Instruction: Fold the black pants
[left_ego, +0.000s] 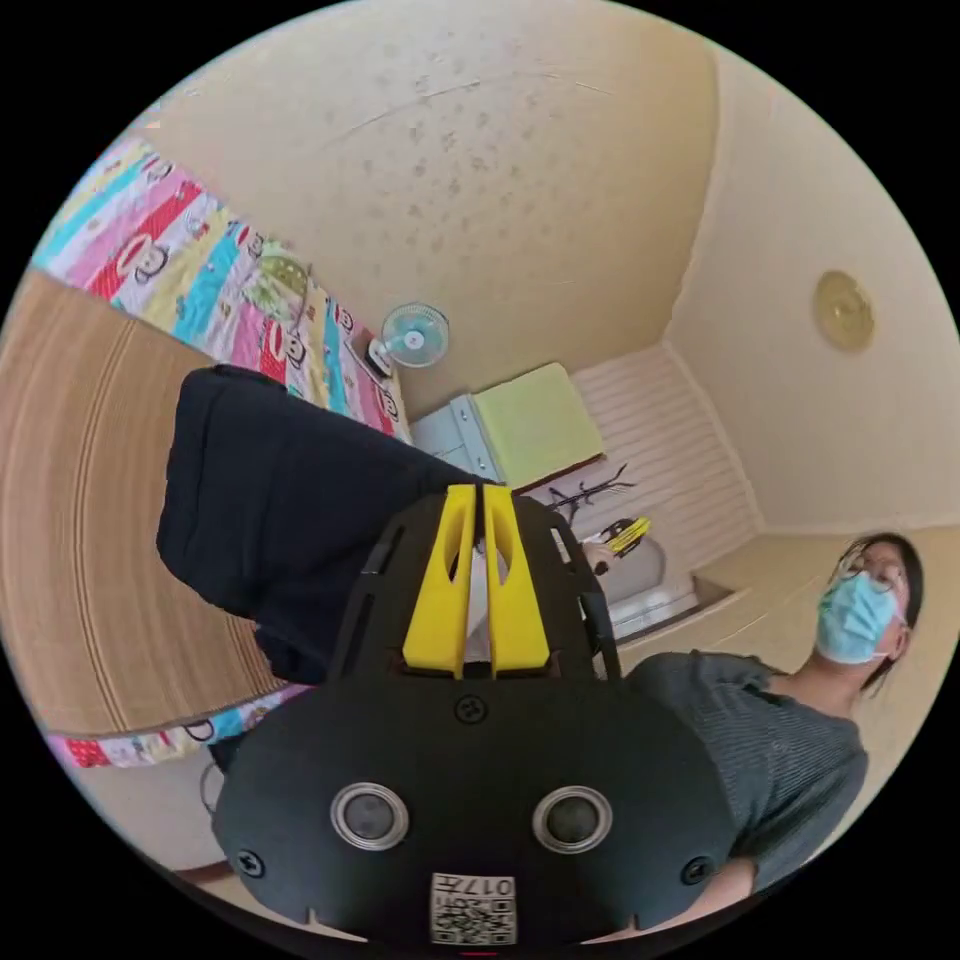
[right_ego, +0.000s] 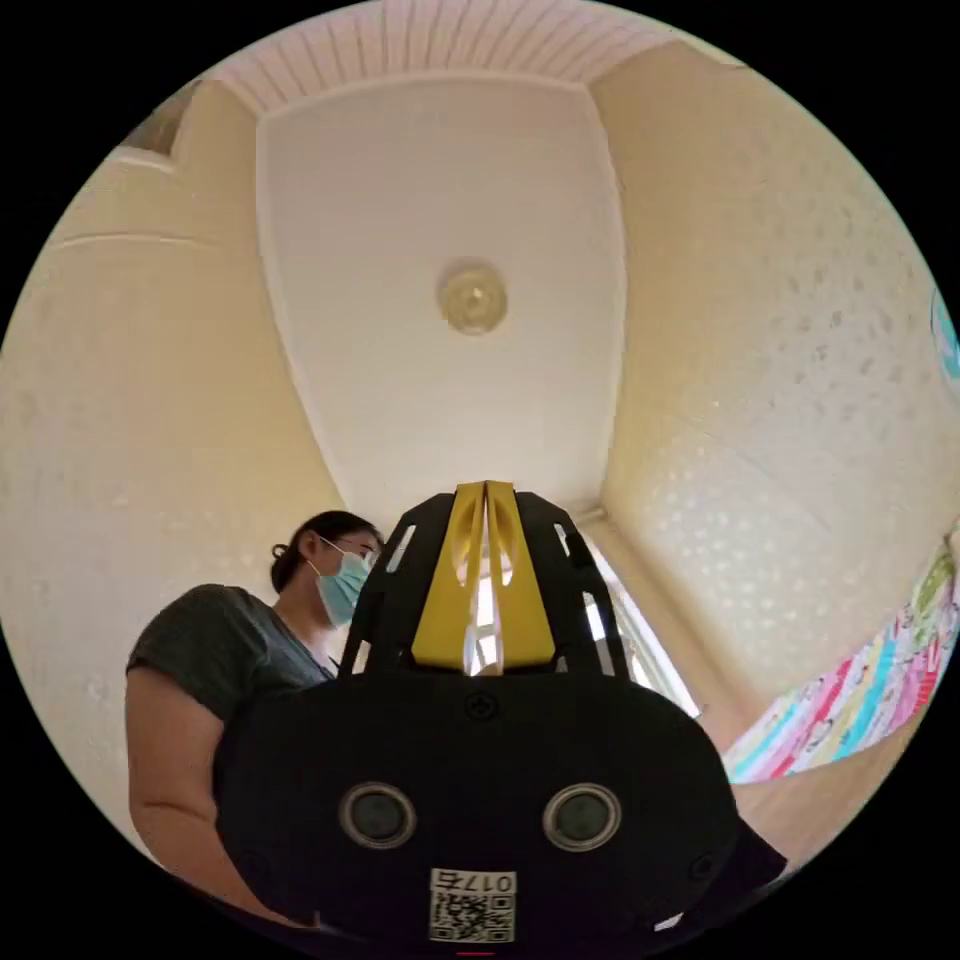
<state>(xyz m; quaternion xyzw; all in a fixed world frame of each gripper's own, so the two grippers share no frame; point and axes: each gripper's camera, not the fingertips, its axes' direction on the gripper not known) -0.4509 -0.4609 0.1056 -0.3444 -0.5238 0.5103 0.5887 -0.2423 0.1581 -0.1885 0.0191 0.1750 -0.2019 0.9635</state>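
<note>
The black pants (left_ego: 270, 500) lie as a folded bundle on a woven bamboo mat (left_ego: 70, 500) in the left gripper view. My left gripper (left_ego: 482, 490) has its yellow jaws pressed together, and their tips sit in front of the bundle's edge. No cloth shows between them. In the right gripper view my right gripper (right_ego: 485, 487) points up at the ceiling with its jaws together and nothing held.
A colourful cartoon bedsheet (left_ego: 200, 260) runs under the mat and also shows as a strip of sheet (right_ego: 860, 700). A small fan (left_ego: 412, 335) is mounted on the wall by a green-curtained window (left_ego: 535, 420). The person (left_ego: 780, 740) stands close by, the same person (right_ego: 220, 640) under a ceiling lamp (right_ego: 471, 296).
</note>
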